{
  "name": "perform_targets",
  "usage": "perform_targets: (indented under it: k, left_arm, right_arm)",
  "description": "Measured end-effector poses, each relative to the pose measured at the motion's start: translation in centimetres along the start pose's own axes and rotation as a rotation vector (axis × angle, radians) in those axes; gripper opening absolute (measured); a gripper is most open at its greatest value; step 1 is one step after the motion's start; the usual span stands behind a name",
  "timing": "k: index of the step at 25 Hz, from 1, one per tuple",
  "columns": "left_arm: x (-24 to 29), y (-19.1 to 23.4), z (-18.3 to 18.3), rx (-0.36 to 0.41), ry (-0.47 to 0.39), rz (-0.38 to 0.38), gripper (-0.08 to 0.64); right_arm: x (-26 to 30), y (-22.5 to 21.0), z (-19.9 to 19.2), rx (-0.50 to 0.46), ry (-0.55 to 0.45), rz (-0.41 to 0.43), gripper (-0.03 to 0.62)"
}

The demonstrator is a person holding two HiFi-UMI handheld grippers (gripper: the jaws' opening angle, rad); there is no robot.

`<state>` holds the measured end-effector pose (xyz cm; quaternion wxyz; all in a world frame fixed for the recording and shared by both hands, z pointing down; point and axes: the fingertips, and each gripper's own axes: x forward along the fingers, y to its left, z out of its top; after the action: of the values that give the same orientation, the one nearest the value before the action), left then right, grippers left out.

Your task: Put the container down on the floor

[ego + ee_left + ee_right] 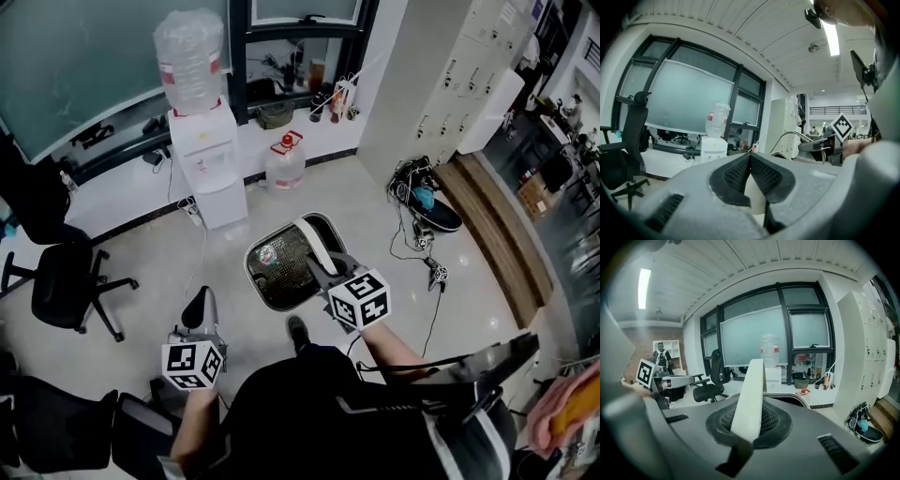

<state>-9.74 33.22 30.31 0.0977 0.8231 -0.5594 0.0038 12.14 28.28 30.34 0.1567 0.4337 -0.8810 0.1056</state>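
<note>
The container (279, 267) is a dark round bin with a pale rim and a white handle (312, 242). It hangs over the light floor just in front of the person's shoe (297, 330). My right gripper (325, 269) is shut on that handle (752, 390), which runs up between the pads. The bin's rim (799, 399) shows just beyond the pads. I cannot tell whether its base touches the floor. My left gripper (199, 307) is lower left, away from the bin and shut with nothing in it. Its pads (761, 173) meet.
A white water dispenser (208, 159) with a big bottle (190, 58) stands ahead by the window, with a spare bottle (285, 164) on the floor beside it. A black office chair (61, 281) is to the left. Cables and shoes (427, 214) lie to the right, below white lockers (469, 75).
</note>
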Motion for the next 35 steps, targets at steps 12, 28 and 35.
perform_targets:
  k: [12,28,35]
  left_arm:
    - [9.2,1.3,1.2,-0.001,0.042,0.057,0.006]
    - [19.2,0.7,1.7,-0.008,0.078,0.133,0.006]
    - [22.4,-0.3,1.6,0.0,0.108,0.144,0.006]
  right_arm:
    - [6.4,-6.3,2.2,-0.008,0.016,0.083,0.009]
    - [12.3,-15.3,3.5,-0.001,0.031,0.161,0.009]
    - [14.2,-17.7,4.0,-0.026,0.026,0.206,0.009]
